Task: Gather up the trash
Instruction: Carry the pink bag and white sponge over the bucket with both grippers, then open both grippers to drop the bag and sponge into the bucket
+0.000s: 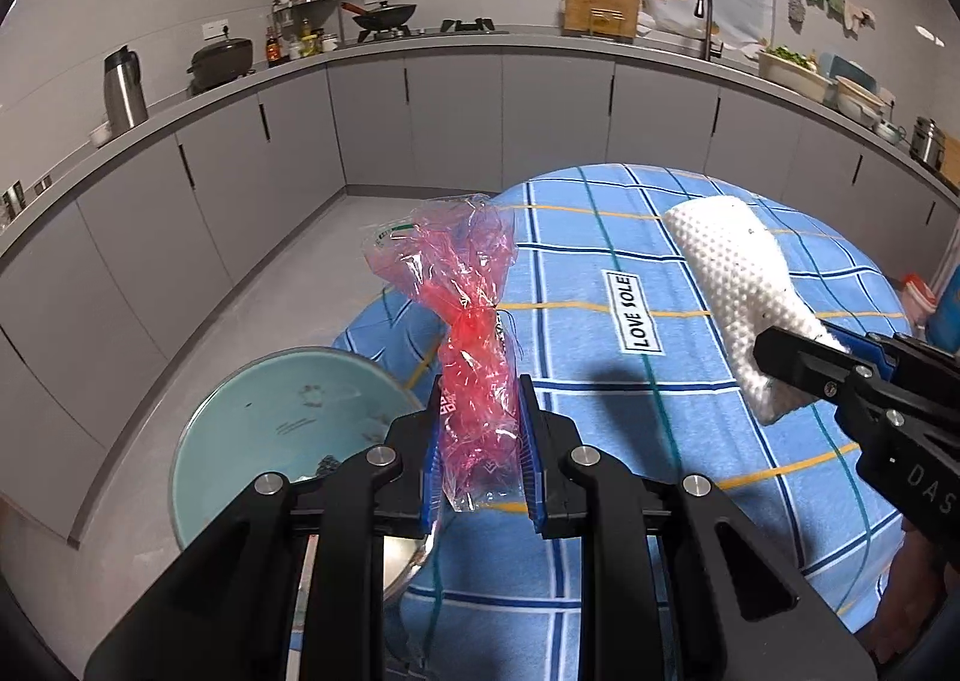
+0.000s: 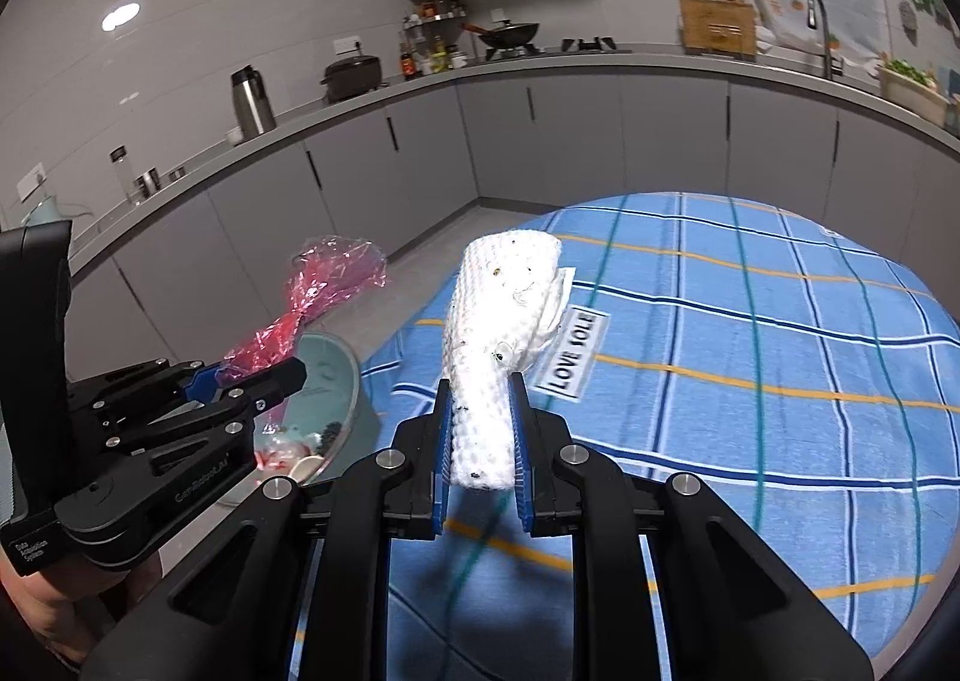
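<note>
My left gripper [image 1: 479,411] is shut on a crumpled red plastic wrapper [image 1: 471,321], which stands up between the blue pads; from the right wrist view the same wrapper [image 2: 312,297] sticks out of the left gripper [image 2: 258,381]. A folded, speckled white paper towel [image 2: 498,345] is pinched in my right gripper [image 2: 480,417], also seen at the right of the left wrist view as the towel [image 1: 732,285] in the right gripper [image 1: 810,345]. Both are held above the table edge. A pale green trash bin [image 1: 270,429] sits open below the left gripper.
The table has a blue checked cloth [image 1: 600,273] with a "LOVE SOLE" label [image 1: 633,312]. The bin [image 2: 336,381] holds some scraps. Grey kitchen cabinets [image 1: 420,117] and a counter with pots run behind. A person's hand [image 2: 48,591] shows at the lower left.
</note>
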